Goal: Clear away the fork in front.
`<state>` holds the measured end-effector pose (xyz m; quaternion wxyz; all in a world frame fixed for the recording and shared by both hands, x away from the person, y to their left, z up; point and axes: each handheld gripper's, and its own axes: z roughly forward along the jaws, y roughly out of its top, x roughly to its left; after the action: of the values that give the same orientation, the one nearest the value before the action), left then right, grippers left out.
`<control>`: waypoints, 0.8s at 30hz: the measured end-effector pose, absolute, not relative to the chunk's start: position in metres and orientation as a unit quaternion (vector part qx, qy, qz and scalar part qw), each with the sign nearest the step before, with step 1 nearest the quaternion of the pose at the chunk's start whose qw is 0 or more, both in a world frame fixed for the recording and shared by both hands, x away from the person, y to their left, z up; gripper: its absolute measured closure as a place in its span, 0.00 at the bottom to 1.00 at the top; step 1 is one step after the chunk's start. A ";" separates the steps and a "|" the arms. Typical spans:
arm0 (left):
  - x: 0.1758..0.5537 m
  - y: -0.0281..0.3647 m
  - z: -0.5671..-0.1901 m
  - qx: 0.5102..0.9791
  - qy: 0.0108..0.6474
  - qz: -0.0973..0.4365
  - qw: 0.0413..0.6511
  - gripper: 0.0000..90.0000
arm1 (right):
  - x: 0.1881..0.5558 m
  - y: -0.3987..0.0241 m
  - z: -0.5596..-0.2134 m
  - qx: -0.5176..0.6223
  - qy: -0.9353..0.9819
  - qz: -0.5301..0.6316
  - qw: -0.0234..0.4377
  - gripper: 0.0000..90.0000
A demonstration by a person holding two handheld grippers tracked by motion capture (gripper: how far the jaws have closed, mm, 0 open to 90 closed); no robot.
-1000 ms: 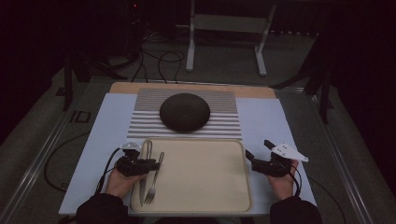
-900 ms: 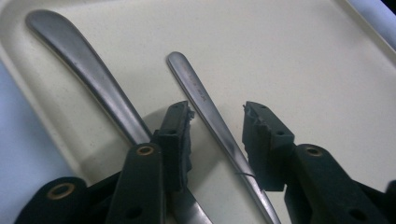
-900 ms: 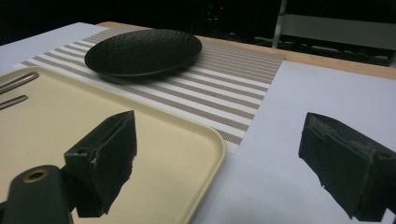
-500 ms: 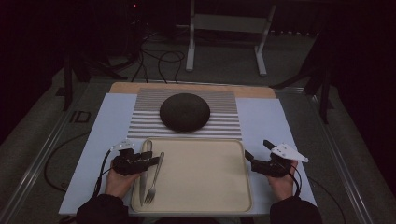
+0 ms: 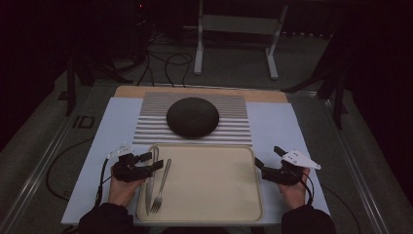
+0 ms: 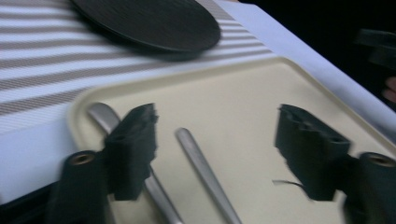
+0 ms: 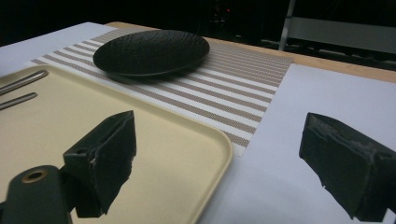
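A cream tray [image 5: 214, 190] lies at the near edge of the table. A knife [image 5: 151, 171] and a fork [image 5: 161, 187] lie side by side at its left end. My left gripper [image 5: 152, 161] hovers over their handles, and its jaws have just been opening. In the left gripper view the left gripper [image 6: 219, 140] is open; the fork handle [image 6: 198, 158] lies between the jaws untouched, and the knife handle [image 6: 99, 114] runs behind the left jaw. My right gripper [image 5: 268, 157] stands open at the tray's right rim [image 7: 219, 140], holding nothing, as the right gripper [image 7: 219, 154] view shows.
A black plate [image 5: 192, 117] rests on a striped placemat [image 5: 234, 129] just beyond the tray, over a pale blue sheet [image 5: 277, 126]. Cables and a metal stand [image 5: 234, 29] sit on the dark floor past the table's far edge.
My left gripper's jaws have spread apart and the hand has drawn slightly left, uncovering the knife's handle. Fork and knife stay on the tray. The right gripper has not moved.
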<state>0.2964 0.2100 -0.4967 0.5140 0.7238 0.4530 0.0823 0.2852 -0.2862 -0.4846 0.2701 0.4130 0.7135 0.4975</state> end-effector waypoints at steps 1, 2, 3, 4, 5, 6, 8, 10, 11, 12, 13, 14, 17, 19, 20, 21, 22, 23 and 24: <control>0.297 0.210 -0.494 0.722 0.460 0.099 0.507 0.24 | 0.285 -0.286 -0.485 0.413 0.713 0.499 0.269 0.12; 0.297 0.210 -0.492 0.721 0.460 0.107 0.507 0.16 | 0.286 -0.286 -0.485 0.414 0.713 0.498 0.269 0.12; 0.297 0.211 -0.490 0.719 0.460 0.113 0.508 0.16 | 0.286 -0.286 -0.485 0.413 0.714 0.498 0.268 0.12; 0.298 0.211 -0.488 0.721 0.460 0.119 0.505 0.14 | 0.286 -0.286 -0.485 0.413 0.714 0.498 0.268 0.12; 0.298 0.212 -0.485 0.720 0.459 0.123 0.506 0.11 | 0.286 -0.286 -0.485 0.413 0.714 0.499 0.267 0.12; 0.299 0.212 -0.483 0.719 0.457 0.126 0.509 0.08 | 0.286 -0.286 -0.485 0.413 0.713 0.499 0.267 0.12; 0.300 0.213 -0.477 0.718 0.460 0.139 0.504 0.04 | 0.286 -0.286 -0.485 0.413 0.713 0.499 0.267 0.12; 0.302 0.213 -0.471 0.718 0.461 0.150 0.500 0.01 | 0.286 -0.286 -0.485 0.413 0.714 0.498 0.267 0.12; 0.304 0.213 -0.469 0.716 0.463 0.156 0.498 0.00 | 0.286 -0.286 -0.485 0.413 0.714 0.498 0.267 0.12; 0.305 0.212 -0.466 0.713 0.464 0.163 0.500 0.00 | 0.286 -0.286 -0.485 0.412 0.715 0.498 0.267 0.12; 0.307 0.212 -0.463 0.712 0.462 0.167 0.502 0.00 | 0.286 -0.286 -0.485 0.412 0.714 0.498 0.267 0.12; 0.308 0.212 -0.460 0.710 0.462 0.172 0.503 0.00 | 0.286 -0.286 -0.485 0.412 0.715 0.498 0.267 0.12; 0.313 0.211 -0.452 0.708 0.458 0.184 0.506 0.00 | 0.286 -0.286 -0.485 0.413 0.714 0.498 0.268 0.12; 0.314 0.211 -0.450 0.707 0.456 0.188 0.506 0.00 | 0.286 -0.286 -0.485 0.413 0.714 0.498 0.268 0.12; 0.317 0.210 -0.446 0.707 0.453 0.194 0.507 0.00 | 0.286 -0.286 -0.485 0.413 0.714 0.497 0.268 0.11; 0.318 0.210 -0.444 0.707 0.453 0.195 0.508 0.00 | 0.286 -0.285 -0.485 0.414 0.714 0.497 0.268 0.11; 0.319 0.210 -0.442 0.706 0.451 0.197 0.509 0.00 | 0.286 -0.285 -0.485 0.414 0.714 0.497 0.268 0.11; 0.320 0.211 -0.440 0.706 0.451 0.199 0.508 0.00 | 0.286 -0.285 -0.485 0.414 0.714 0.497 0.268 0.11; 0.320 0.211 -0.440 0.706 0.451 0.199 0.508 0.00 | 0.286 -0.285 -0.485 0.414 0.714 0.497 0.268 0.11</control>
<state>0.3202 0.2105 -0.4400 0.5083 0.7061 0.4511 0.1989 0.2862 -0.2852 -0.4853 0.2682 0.4142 0.7139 0.4968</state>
